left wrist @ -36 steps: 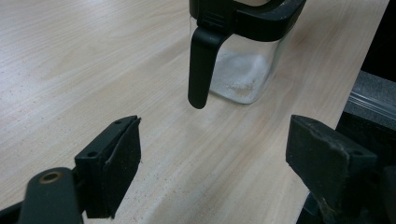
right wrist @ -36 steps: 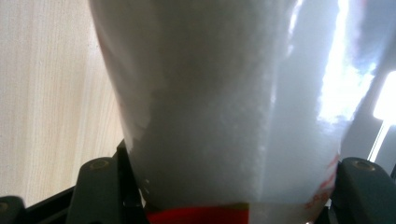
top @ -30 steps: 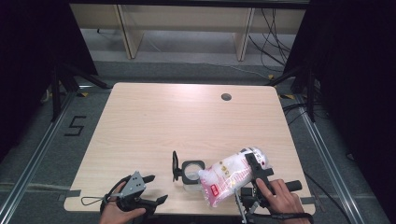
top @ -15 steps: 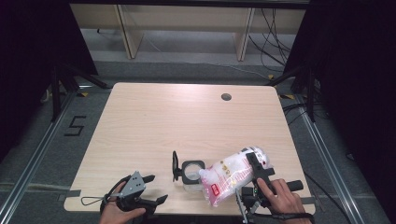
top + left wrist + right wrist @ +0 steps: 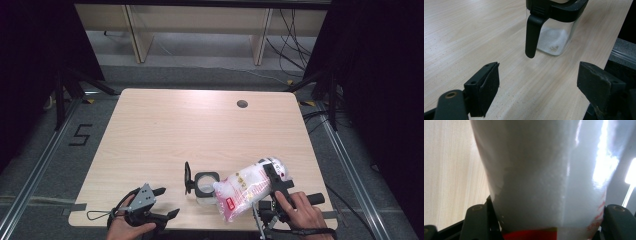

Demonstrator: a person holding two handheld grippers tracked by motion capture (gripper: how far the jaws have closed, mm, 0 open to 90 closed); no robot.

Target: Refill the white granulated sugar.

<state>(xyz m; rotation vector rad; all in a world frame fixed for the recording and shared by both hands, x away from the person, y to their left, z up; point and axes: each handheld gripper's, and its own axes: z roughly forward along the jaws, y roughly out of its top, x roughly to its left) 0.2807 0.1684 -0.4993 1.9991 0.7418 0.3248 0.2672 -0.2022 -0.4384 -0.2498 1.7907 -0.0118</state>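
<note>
High view: light wood table (image 5: 165, 130) with a round cable hole (image 5: 242, 104), grey floor, a "5" taped on the floor at left, shelf legs behind. Right gripper (image 5: 274, 181) clamps a clear bag (image 5: 245, 187) of white grains, tilted over the open clear container (image 5: 205, 186) near the front edge; red label, text unreadable. Left gripper (image 5: 165, 202) rests beside it, jaws wide. Left gripper view: container (image 5: 554, 30) with black rim and handle, a little white powder inside. Right gripper view: bag (image 5: 544, 177) pinched between both jaws.

Left tool (image 5: 161, 202) jaws wide apart; right tool (image 5: 274, 181) clamped, tilted.
</note>
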